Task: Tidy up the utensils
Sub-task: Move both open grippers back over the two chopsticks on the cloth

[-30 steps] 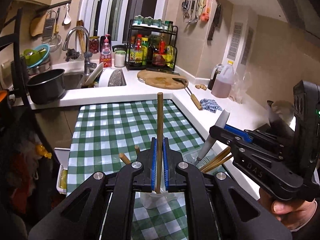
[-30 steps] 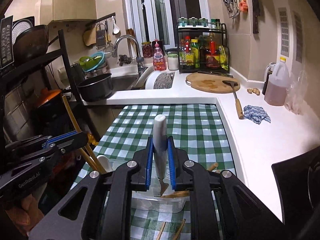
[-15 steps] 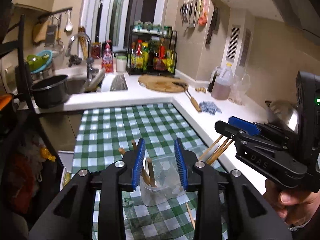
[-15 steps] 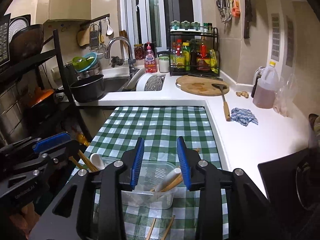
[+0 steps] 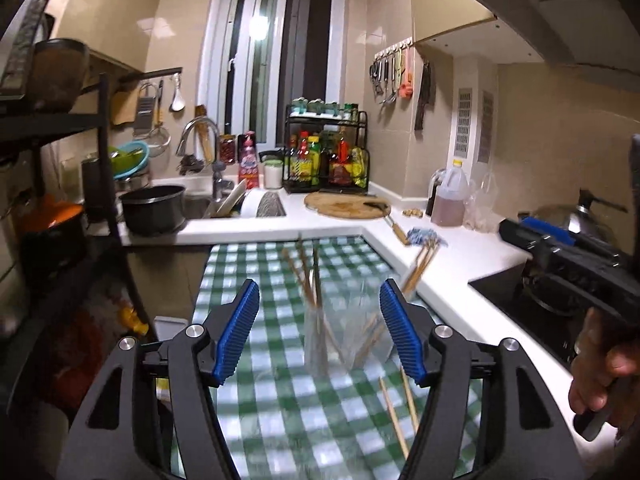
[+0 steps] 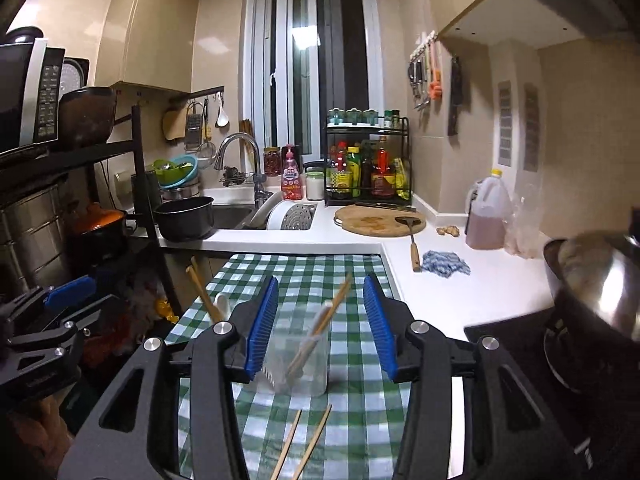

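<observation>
A clear plastic utensil holder [image 5: 344, 336] [image 6: 298, 364] stands on the green checked tablecloth [image 5: 280, 276] [image 6: 304, 276]. Wooden chopsticks [image 5: 310, 276] stand in its left part, and more chopsticks with a white-handled utensil [image 6: 320, 320] lean in its right part. Two loose chopsticks [image 5: 396, 412] [image 6: 304, 444] lie on the cloth in front of it. My left gripper [image 5: 318, 332] is open and empty, back from the holder. My right gripper [image 6: 320, 324] is open and empty, also back from it.
White counter [image 6: 460, 280] on the right holds a blue rag [image 6: 444, 264], wooden spatula [image 6: 414, 248], cutting board [image 6: 376, 220] and jug [image 6: 488, 216]. A stove with a pot [image 6: 596, 280] sits at the right. Sink and black pot [image 6: 184, 218] behind; shelf rack [image 6: 60, 208] left.
Both grippers opened and let go: the left dropped a chopstick into the holder, the right dropped the white-handled utensil. Both then pulled back and up from the holder.
</observation>
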The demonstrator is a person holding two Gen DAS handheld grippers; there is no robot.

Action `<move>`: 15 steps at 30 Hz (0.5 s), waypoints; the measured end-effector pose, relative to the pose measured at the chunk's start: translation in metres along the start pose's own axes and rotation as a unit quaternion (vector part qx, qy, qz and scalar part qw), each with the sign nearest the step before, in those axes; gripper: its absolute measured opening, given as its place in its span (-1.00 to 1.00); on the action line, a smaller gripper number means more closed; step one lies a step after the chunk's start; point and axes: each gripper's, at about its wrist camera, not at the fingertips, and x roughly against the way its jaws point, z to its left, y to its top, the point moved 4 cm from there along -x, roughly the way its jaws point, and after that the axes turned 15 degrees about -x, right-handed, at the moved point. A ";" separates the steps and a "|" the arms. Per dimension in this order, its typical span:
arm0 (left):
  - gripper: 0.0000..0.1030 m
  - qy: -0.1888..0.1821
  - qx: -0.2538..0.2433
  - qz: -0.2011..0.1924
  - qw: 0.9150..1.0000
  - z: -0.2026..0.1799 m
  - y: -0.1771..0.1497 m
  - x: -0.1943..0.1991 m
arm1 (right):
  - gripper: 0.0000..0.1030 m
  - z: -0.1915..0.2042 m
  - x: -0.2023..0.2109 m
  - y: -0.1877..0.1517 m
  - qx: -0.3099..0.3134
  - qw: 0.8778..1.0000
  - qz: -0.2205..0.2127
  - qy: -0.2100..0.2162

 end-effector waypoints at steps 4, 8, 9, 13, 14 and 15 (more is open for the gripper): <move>0.20 0.016 -0.007 0.005 1.000 -0.013 -0.043 0.015 | -0.13 -0.017 0.027 -0.039 -0.024 0.999 -0.016 -0.033; 0.20 0.037 -0.016 0.016 0.999 -0.021 -0.077 0.027 | -0.13 -0.037 0.036 -0.082 -0.050 0.997 0.012 -0.057; 0.20 0.043 -0.018 0.012 0.999 -0.024 -0.087 0.031 | -0.13 -0.041 0.037 -0.090 -0.057 0.996 0.021 -0.061; 0.20 0.027 0.021 0.031 0.999 -0.021 -0.113 0.032 | -0.20 -0.066 0.033 -0.141 -0.098 0.989 0.079 -0.079; 0.20 0.022 0.026 0.040 0.999 -0.022 -0.117 0.030 | -0.25 -0.069 0.030 -0.153 -0.098 0.987 0.093 -0.084; 0.19 0.014 0.026 0.052 0.998 -0.023 -0.121 0.027 | -0.32 -0.070 0.025 -0.167 -0.093 0.986 0.111 -0.087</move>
